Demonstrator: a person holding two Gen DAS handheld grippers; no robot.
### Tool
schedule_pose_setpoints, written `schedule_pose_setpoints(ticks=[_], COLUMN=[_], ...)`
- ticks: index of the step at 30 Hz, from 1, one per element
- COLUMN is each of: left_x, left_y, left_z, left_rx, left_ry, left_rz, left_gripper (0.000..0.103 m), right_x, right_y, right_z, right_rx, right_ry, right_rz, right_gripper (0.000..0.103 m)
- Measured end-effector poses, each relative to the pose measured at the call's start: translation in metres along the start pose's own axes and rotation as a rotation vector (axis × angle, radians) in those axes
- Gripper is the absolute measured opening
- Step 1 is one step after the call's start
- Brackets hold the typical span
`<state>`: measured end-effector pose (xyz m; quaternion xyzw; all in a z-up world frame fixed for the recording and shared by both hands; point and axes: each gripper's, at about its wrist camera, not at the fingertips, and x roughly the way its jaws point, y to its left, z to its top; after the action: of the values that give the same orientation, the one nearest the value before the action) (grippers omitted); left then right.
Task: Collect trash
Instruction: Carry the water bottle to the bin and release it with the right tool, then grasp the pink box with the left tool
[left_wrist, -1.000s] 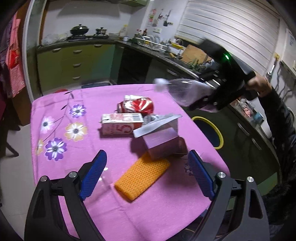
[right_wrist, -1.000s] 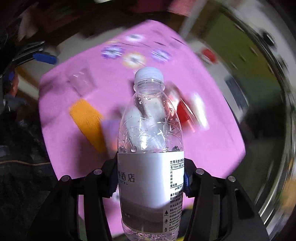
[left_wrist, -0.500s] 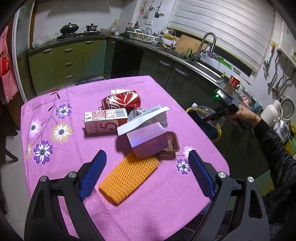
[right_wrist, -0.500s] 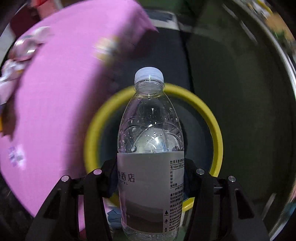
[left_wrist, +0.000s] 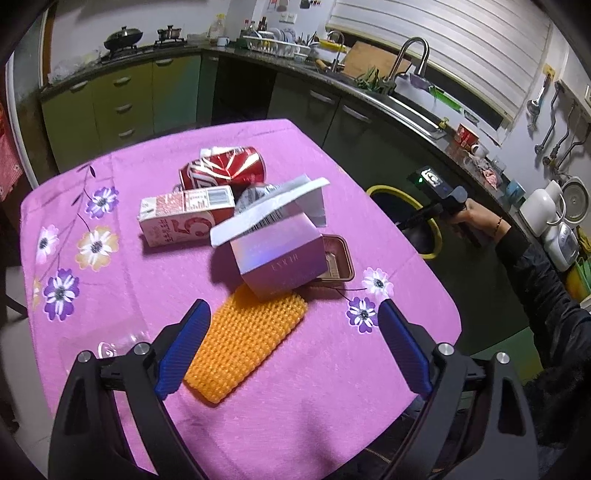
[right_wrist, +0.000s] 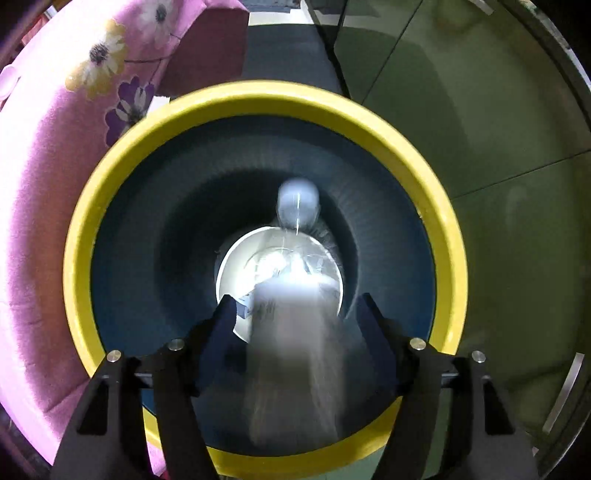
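Bottle (right_wrist: 295, 332) over bin (right_wrist: 266, 99), tablecloth (right_wrist: 40, 184) beside

A pink flowered cloth (left_wrist: 122, 291) covers the desk. Behind it, green cabinets (left_wrist: 122, 96) carry a stove with a dark wok (left_wrist: 123, 38); along the counter stand a dish rack (left_wrist: 275, 40) and a steel tap (left_wrist: 413, 55) over the sink, with a white kettle (left_wrist: 541, 205) at far right

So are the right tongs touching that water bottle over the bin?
Apart. The right wrist view shows the opening right tongs with dark gaps either side of the blurred water bottle.
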<state>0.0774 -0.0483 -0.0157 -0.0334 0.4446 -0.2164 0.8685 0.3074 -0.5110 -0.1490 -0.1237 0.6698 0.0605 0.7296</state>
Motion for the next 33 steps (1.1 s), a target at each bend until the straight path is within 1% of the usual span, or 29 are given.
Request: schedule_pose_setpoints(ticks=[3,5,10,12,14,15,17,19,21,24,25,27,29,33], left_x=[0.008,0.014,0.045,0.059,0.074,0.078,0.085,0.09,0.094,0.095,0.093,0.09,0.089,0.091], left_y=[-0.002,-0.003,0.0,0.001,0.007,0.009,0.014,0.016,0.014,0.01,0.009,0.005,0.005,0.002], left_z=[0.002,0.005,0.013,0.014,0.012,0.011,0.008,0.006,0.007,0.009,0.01,0.013,0.014,0.017], left_rx=[-0.015,-0.044,-0.22,-0.279,-0.36,-0.393,-0.45,-0.488,-0.493,-0.479,-0.47,-0.451,-0.442,-0.412], left_ry=[0.003,-0.004,-0.014,-0.03,-0.035,-0.046,-0.073,-0.099,-0.107,-0.128,-0.136,-0.152,-0.149,-0.126], left_rz=[-0.005,0.012,0.05,0.056,0.093,0.1,0.13,0.134,0.145,0.16,0.174,0.201,0.204,0.214], left_gripper=[0.088,0.089,0.09,0.092,0.093,0.093,0.093,0.093,0.093,0.092,0.092,0.085,0.074,0.074], right_x=[-0.019,-0.033,-0.068,-0.078,-0.089,-0.093,-0.098,-0.1,-0.099,-0.097,-0.098,-0.102,-0.098,-0.095], right_y=[0.003,0.004,0.015,0.025,0.032,0.036,0.041,0.049,0.066,0.072,0.07,0.07,0.067,0.068], right_z=[-0.006,-0.01,-0.027,-0.038,-0.048,-0.052,-0.062,-0.067,-0.074,-0.078,-0.084,-0.089,-0.083,-0.08], right_rx=[0.005,0.019,0.032,0.035,0.038,0.034,0.022,0.009,-0.004,-0.01,-0.009,-0.006,-0.002,-0.003], right_ry=[-0.043,-0.077,-0.176,-0.217,-0.262,-0.279,-0.3,-0.307,-0.309,-0.314,-0.316,-0.32,-0.322,-0.329], right_rz=[-0.001,0.0,0.018,0.035,0.056,0.067,0.086,0.102,0.105,0.113,0.115,0.118,0.122,0.128], right_gripper=[0.067,0.067,0.067,0.067,0.067,0.067,0.067,0.067,0.067,0.067,0.067,0.067,0.067,0.067])
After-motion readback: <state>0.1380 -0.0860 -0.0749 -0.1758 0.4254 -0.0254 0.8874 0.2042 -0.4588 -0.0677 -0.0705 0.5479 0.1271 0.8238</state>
